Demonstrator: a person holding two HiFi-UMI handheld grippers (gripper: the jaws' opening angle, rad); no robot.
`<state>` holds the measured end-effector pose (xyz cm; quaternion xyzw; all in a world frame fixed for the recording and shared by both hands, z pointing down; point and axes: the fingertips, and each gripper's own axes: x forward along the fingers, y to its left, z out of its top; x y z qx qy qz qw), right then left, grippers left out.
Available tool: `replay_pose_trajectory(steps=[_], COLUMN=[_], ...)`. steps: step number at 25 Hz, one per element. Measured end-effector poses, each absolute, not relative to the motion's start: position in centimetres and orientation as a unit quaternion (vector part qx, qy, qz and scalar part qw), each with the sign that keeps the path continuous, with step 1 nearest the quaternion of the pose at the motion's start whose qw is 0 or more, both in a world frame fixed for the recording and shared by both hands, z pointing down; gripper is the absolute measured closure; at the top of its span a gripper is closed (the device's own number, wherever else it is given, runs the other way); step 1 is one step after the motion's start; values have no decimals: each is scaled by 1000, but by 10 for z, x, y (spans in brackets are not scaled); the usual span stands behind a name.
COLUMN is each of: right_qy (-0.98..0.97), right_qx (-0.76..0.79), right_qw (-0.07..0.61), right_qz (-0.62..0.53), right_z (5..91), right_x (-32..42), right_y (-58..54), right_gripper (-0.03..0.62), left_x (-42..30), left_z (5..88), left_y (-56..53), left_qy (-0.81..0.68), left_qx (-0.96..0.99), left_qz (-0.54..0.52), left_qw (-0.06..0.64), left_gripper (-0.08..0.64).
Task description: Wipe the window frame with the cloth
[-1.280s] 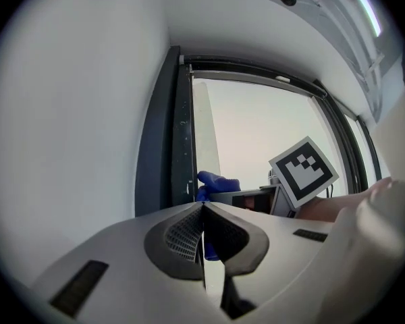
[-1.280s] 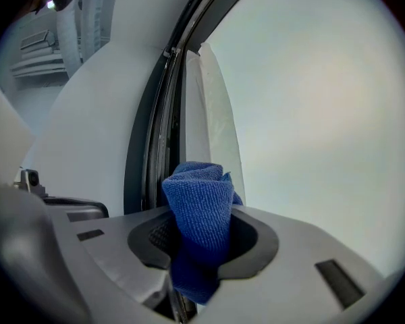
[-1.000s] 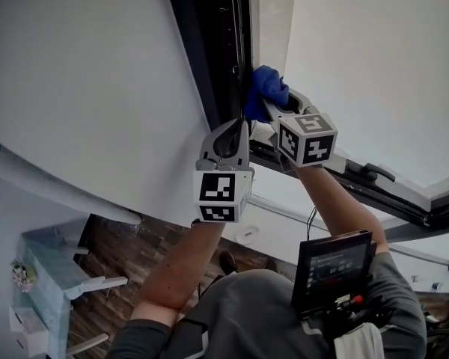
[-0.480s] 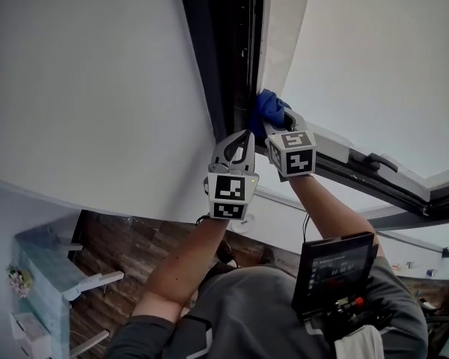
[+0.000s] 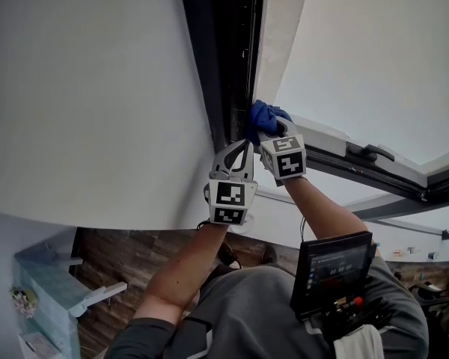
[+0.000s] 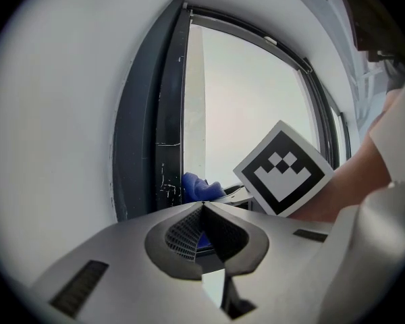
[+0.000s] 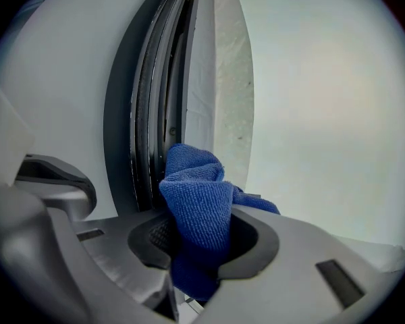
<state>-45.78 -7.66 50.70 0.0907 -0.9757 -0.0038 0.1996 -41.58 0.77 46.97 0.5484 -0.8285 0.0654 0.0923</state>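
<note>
The right gripper (image 7: 201, 241) is clamping the blue cloth (image 7: 196, 194), holding it at the dark window frame (image 7: 145, 133) just ahead; the left gripper (image 6: 202, 211), jaws together and empty, is hovering beside it.

Bunched blue cloth (image 7: 196, 204) apparently touches the dark window frame (image 7: 139, 113).

Deep blue cloth (image 5: 264, 115); window frame (image 5: 223, 58) dark grey to black, wall (image 5: 97, 88) white. The left gripper (image 5: 242, 145) and right gripper (image 5: 269, 127) are pale grey, their cubes (image 5: 230, 200) patterned black-and-white.
</note>
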Motion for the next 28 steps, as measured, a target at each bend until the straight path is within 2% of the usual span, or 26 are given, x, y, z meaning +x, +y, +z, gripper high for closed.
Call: replay_pose_trajectory(steps=[6,15,18,22,28], right_qy=[-977,-985,-986,-986,-986], right_qx=[90,100,96,67,37], right_qw=[193,125,120,126,146], right_qz=[29,59,70,83,72], right_z=[496,422,415,420,432], right_x=[-455,-399,-380,-369,-376], right_y=[-81,-74,-76,-74,-76], right_gripper=[460,460,460,460,460], left_x=[-409,-396,-394,-394,-389], left_z=[452,411,411,426,411], left_y=[12,23,25,31,23], left_qy=[-818,-829,-833,-848,-863], left_qx=[569,556,552,525,501], left_qz=[47,14,13,17,38], left_qw=[76,53,27,66,56], left_gripper=[551,551,551,551,549])
